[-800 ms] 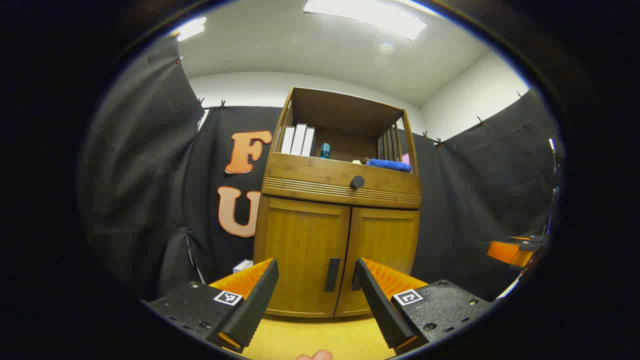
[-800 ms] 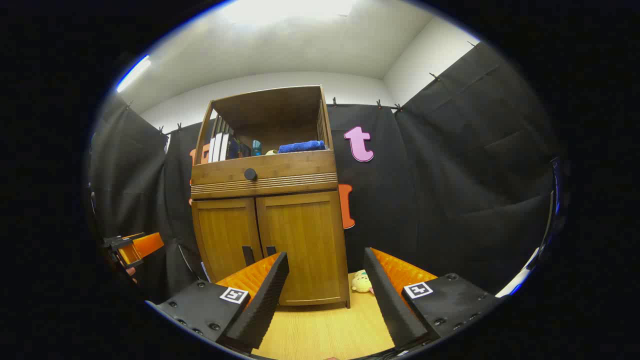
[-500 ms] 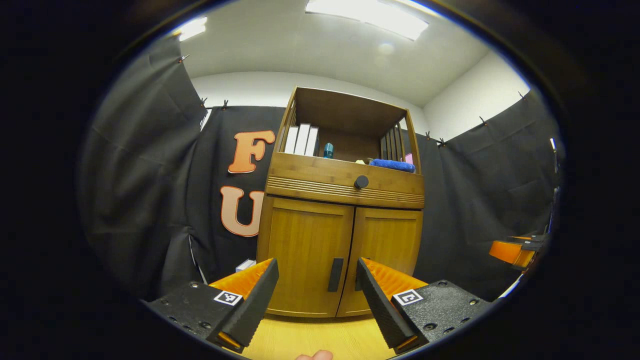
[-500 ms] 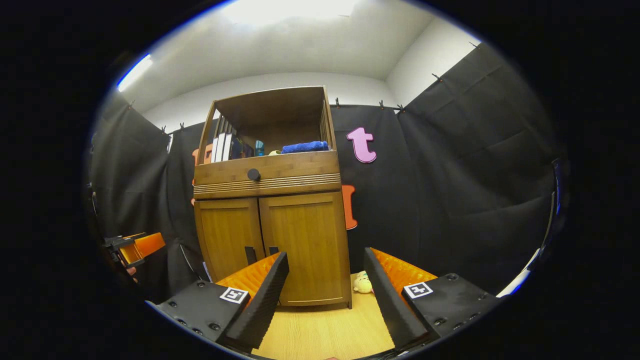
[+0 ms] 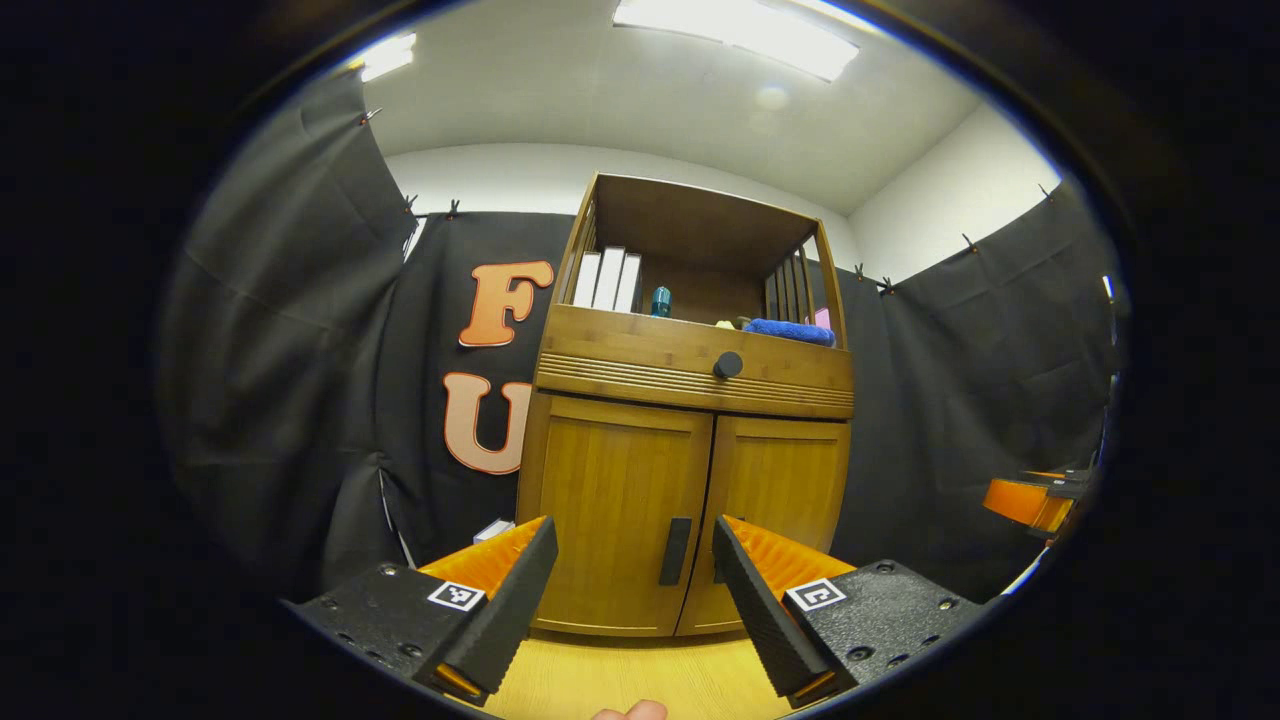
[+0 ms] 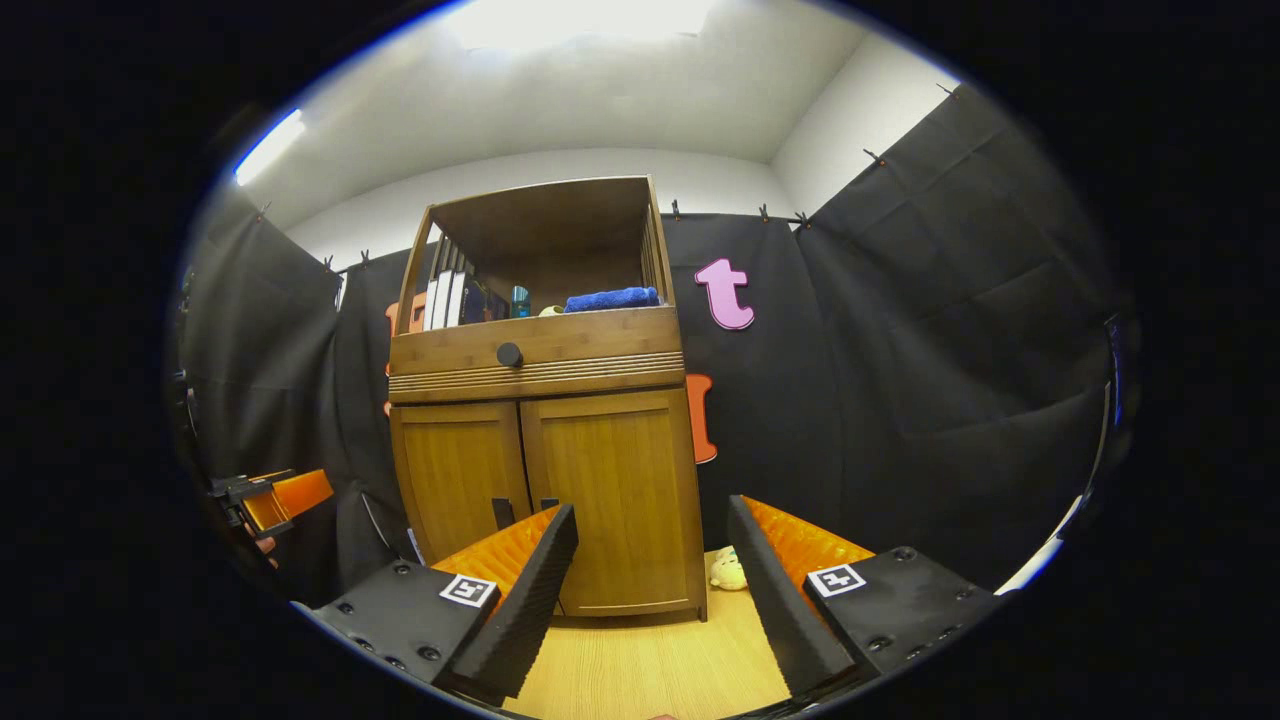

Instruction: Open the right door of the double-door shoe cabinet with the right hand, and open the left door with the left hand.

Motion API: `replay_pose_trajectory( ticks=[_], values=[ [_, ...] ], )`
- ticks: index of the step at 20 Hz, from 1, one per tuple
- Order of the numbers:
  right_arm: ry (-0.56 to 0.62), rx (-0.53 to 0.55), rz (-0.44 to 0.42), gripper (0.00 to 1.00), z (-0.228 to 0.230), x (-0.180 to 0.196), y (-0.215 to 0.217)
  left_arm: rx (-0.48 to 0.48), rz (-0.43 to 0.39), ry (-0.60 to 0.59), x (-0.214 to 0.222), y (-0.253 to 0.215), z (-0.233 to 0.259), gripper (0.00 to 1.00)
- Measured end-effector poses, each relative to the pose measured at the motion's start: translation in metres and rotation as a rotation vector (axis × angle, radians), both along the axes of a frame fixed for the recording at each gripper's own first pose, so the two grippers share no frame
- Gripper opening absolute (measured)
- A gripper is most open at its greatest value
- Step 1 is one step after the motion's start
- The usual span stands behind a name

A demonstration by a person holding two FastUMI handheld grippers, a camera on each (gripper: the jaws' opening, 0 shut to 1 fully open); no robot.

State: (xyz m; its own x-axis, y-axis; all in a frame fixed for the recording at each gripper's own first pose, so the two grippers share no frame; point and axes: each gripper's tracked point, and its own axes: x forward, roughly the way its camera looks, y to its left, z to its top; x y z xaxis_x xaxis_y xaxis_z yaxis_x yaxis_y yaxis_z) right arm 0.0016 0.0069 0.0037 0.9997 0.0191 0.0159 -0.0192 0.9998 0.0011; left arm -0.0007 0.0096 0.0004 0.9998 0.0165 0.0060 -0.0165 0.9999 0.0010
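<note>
The double-door shoe cabinet stands on the wooden floor against the black cloth wall, and both doors are seen shut. In the left gripper view the left hand-held gripper is held with its fingers apart and empty, well short of the left door, whose dark vertical handle sits at the door's inner edge, framed between the fingers. In the right gripper view the right hand-held gripper is likewise spread and empty, aimed at the outer part of the right door, while that door's handle lies at the meeting edge, partly hidden behind the near finger. The approach is judged to be the step in hand. The right gripper would best be shifted toward the centre seam so that its handle is bracketed, closed on it squarely, and then drawn along the door's arc rather than straight back, so that slipping is avoided.
</note>
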Motion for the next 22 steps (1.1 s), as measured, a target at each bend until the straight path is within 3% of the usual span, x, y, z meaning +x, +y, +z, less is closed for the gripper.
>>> replay_pose_trajectory(
  ticks=[15, 22],
  values=[
    [0.003, -0.009, 0.023, 0.97, -0.006, 0.025, 0.010, 0.003, 0.019, 0.004, 0.012, 0.011, -0.006, 0.95],
    [0.004, -0.030, 0.053, 0.98, -0.018, 0.074, 0.023, -0.005, 0.044, 0.014, 0.020, 0.021, -0.016, 0.94]
  ],
)
